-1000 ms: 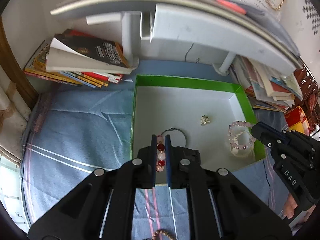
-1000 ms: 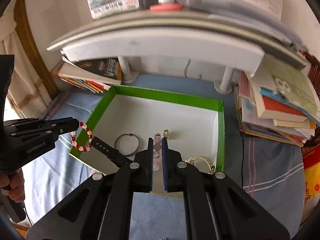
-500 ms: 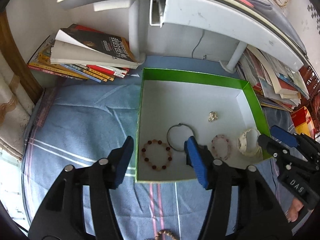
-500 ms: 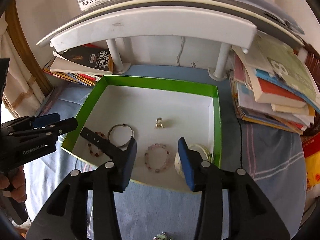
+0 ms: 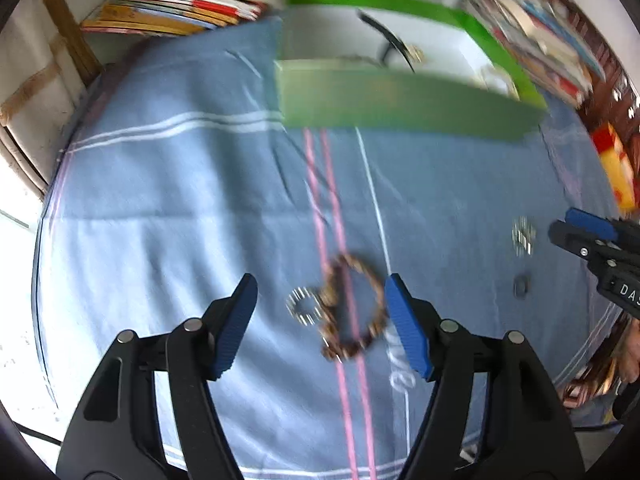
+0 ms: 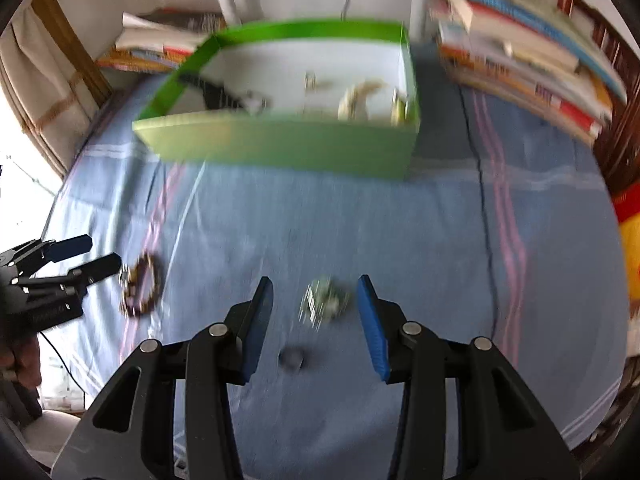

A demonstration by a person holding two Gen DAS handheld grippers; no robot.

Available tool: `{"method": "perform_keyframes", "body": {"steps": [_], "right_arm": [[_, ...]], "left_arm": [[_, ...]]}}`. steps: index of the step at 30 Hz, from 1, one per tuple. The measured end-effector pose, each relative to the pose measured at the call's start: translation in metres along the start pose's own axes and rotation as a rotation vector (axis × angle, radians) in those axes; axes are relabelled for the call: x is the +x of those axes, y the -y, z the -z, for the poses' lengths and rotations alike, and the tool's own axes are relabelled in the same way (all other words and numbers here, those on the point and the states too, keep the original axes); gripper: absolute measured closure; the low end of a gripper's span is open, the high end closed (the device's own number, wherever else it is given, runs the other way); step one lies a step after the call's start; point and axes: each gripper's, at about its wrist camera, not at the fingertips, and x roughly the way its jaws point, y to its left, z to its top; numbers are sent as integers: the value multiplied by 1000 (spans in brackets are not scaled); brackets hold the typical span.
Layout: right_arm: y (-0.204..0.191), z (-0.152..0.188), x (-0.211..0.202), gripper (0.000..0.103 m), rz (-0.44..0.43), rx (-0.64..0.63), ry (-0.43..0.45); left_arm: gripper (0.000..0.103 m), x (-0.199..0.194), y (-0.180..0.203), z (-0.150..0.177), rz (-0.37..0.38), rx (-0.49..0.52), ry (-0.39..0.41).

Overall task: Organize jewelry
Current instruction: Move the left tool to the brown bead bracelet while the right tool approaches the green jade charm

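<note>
Blue striped cloth [image 5: 192,208] covers the table; both views motion-blurred. Green box [image 6: 280,148] sits on cloth at far side, white inside, holding a few pieces: a small ring-like item [image 6: 310,80], a pale bracelet [image 6: 360,98], something dark at its left wall, too blurred to name. Books [image 6: 528,64] stacked to the right of the box, more books [image 5: 180,8] to its left. Left gripper [image 5: 318,312] points steeply down at the cloth well in front of the box, jaws opening, nothing pinched. Brown bead bracelet [image 5: 354,312] lies flat on the cloth between its pads, close to the right pad, with a small silver ring [image 5: 305,311] touching the bracelet's left edge. Right gripper [image 6: 316,312] also nose-down in front of the box, jaws apart, not clamped on anything. Silvery-green trinket [image 6: 324,304] lies on the cloth between its pads; contact with either pad can't be told. Small dark stud [image 6: 291,358] sits just nearer the camera than the trinket. Part of a hand [image 6: 16,360] shows behind the left gripper.
</note>
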Motion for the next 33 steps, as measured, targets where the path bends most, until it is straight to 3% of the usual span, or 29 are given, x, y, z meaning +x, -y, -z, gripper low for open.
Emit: {"method": "perform_keyframes", "body": {"steps": [8,18,20,27,33], "right_arm": [[-20,16,21,60,58,-70,-99],[-27,-12,30,59,181,-108,-42],[-23,-16,36,54,196,-94,-30],[-19,-21,63,54,144,-96,-70],[-30,-10,60,54,98,-116,-102]], "left_arm": [[31,2,21,30,-12,53,-4],[28,5,16,49,-13,8,-28],[28,6,15,50,-11,6,-32],[26,10,15,53,-12,15,-56],[25,10,14,54,-12,16,-62]]}}
